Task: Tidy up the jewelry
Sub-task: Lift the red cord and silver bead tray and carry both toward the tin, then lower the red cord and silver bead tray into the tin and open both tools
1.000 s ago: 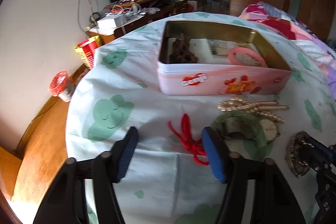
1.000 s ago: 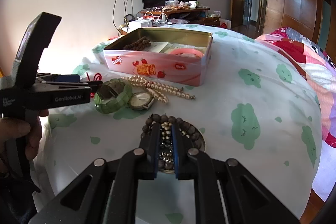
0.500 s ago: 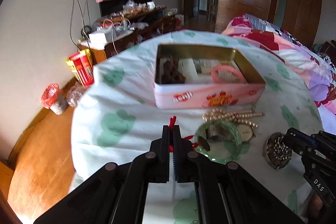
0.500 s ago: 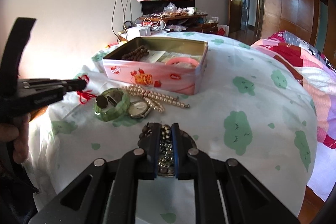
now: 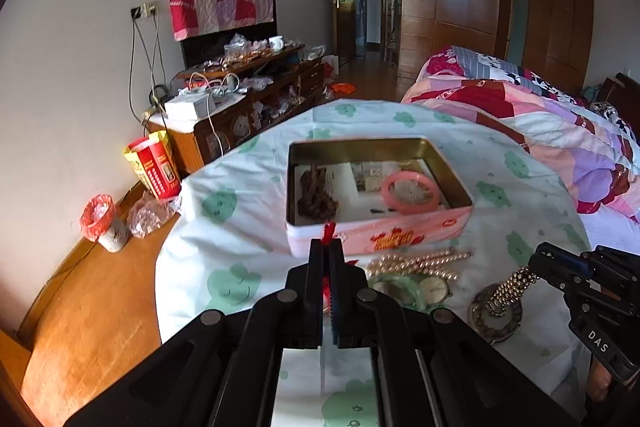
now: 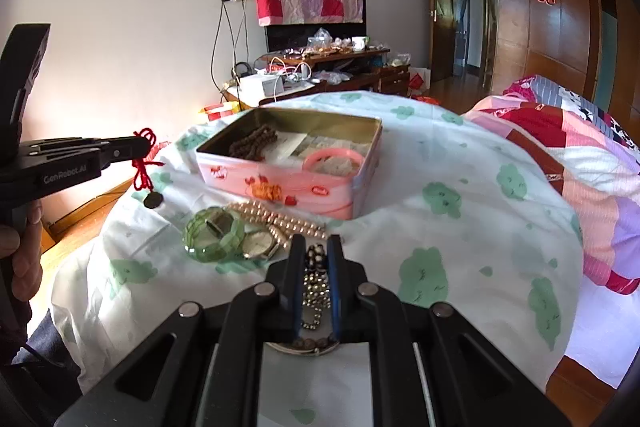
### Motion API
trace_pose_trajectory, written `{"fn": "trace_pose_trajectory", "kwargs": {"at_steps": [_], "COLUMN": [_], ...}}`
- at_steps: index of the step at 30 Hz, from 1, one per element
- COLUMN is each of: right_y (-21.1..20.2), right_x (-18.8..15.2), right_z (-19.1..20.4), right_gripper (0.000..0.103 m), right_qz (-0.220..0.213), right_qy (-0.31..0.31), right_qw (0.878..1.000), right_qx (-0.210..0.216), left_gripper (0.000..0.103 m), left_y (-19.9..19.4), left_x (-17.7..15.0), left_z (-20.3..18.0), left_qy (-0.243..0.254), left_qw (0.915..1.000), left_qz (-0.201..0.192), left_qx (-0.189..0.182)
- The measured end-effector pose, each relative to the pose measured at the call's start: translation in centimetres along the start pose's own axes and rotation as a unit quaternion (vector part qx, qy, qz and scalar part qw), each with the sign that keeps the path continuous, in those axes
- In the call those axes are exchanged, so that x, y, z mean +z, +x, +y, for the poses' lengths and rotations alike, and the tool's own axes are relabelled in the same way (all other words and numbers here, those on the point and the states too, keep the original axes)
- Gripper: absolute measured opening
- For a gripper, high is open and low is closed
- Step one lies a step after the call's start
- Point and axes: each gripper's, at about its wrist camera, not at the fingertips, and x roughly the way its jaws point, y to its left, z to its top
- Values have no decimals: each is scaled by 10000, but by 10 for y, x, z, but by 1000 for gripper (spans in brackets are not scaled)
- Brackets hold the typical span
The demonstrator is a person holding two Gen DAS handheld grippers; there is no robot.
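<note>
Cloud-printed sheets cover the bed. At left, the left tool [image 6: 146, 143] pinches a knotted red cord [image 6: 143, 163], its dark charm dangling clear of the bedding. The pink tin [image 6: 288, 183] sits beyond, likely next stop. Right tool [image 6: 314, 251] is clamped on a metallic bead chain [image 6: 314, 287], lifting.

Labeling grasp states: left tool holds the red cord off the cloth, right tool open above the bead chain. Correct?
Not quite. The left tool does hold the red cord off the cloth, its dark pendant hanging free. But the right tool is not open: the right wrist view shows it shut on the bead chain, and the left wrist view shows that chain lifted.
</note>
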Motion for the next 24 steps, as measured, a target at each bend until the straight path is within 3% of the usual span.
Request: {"fn": "trace_pose_trajectory", "kwargs": {"at_steps": [24], "right_y": [-14], "right_x": [52], "right_z": [-25], "right_gripper": [13], "right_qz": [-448], "right_qy": [-96], "right_qw": [9989], "right_qx": [-99], "left_gripper": [1], "left_y": [3], "left_x": [52], "left_z": [1], "left_qy": [269], "left_qw": [9995], "left_qz": [-96], "left_qx": [94]}}
